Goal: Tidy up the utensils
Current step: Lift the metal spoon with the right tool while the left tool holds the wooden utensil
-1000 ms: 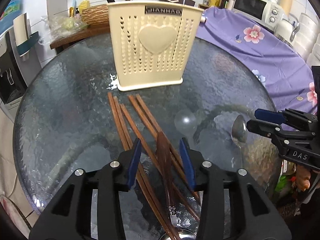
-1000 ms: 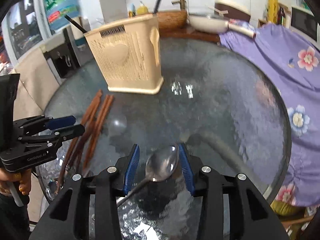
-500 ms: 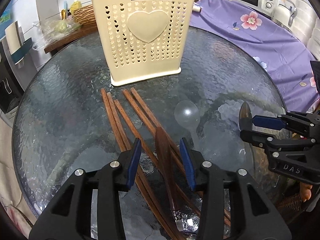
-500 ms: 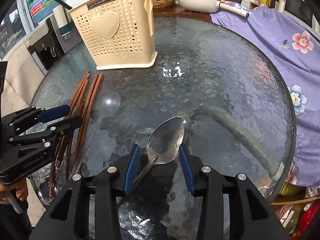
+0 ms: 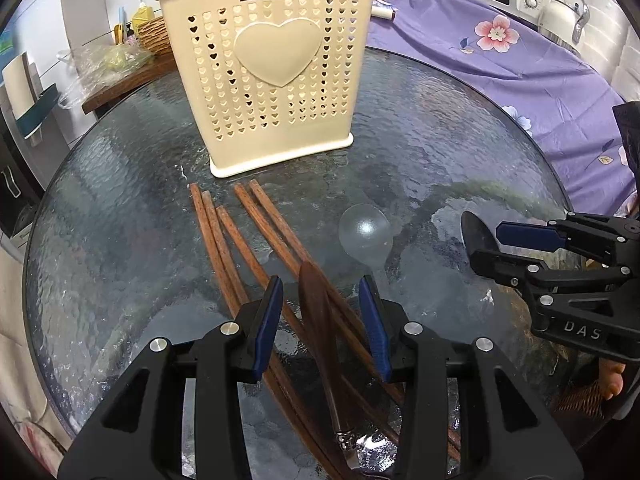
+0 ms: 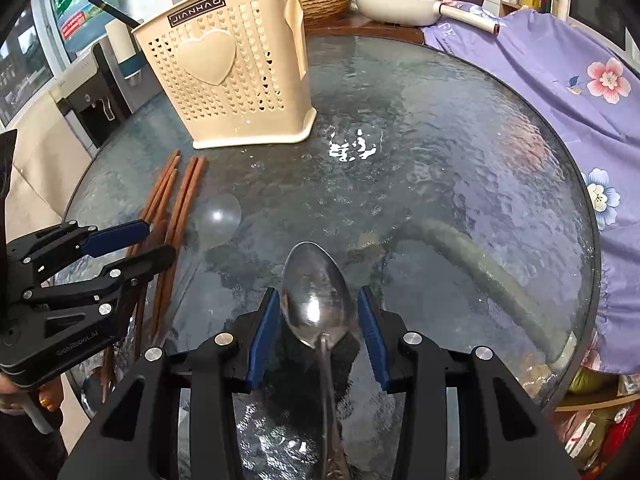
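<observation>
Holder mostly unfilled; chopsticks, clear spoon on glass; left gripper spread around dark-handled utensil; right gripper spread around steel spoon; nearly everything left

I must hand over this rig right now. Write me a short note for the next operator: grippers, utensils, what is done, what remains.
Left gripper: pads apart around a dark wooden-handled utensil; grip unclear.
Right gripper: metal spoon bowl between its pads; contact unclear.
On the glass table: wooden chopsticks, clear plastic spoon.
Cream utensil basket stands upright behind them.
Done: no table utensil seen going in yet.
Left: put everything into the basket.
</observation>
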Demonstrator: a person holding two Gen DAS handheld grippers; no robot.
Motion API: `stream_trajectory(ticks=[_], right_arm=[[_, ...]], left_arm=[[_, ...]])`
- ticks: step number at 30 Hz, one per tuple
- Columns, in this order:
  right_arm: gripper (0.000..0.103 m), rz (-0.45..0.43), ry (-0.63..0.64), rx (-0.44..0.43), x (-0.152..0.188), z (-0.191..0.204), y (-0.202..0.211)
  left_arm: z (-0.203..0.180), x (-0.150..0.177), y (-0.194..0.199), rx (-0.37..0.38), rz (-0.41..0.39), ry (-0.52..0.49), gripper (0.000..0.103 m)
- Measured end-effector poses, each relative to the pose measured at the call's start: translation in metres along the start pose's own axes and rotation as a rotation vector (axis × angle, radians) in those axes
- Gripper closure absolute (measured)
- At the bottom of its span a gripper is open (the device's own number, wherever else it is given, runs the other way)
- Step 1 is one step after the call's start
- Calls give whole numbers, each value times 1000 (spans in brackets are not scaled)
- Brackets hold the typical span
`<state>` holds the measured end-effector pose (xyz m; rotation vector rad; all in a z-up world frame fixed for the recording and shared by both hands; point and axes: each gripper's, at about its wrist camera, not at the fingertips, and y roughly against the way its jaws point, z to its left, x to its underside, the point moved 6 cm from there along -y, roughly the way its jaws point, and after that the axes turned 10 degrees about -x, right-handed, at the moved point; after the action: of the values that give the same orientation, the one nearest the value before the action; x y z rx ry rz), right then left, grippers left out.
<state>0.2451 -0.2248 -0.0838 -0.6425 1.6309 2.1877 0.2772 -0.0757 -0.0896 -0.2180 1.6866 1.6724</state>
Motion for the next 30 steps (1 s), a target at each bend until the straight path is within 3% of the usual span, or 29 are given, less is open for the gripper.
stream_trajectory(ticks=[12,19,30], right_arm=[[63,21,48,-14,-2,8,-5],[63,45,76,-24,-3,11,-11],[63,65,115,-30,-3,15,-15]], left_arm=[[0,2,-2,0,9,3,65],[1,2,-5,1,22,8,74],[2,1,-4,-18,30,-7,75]])
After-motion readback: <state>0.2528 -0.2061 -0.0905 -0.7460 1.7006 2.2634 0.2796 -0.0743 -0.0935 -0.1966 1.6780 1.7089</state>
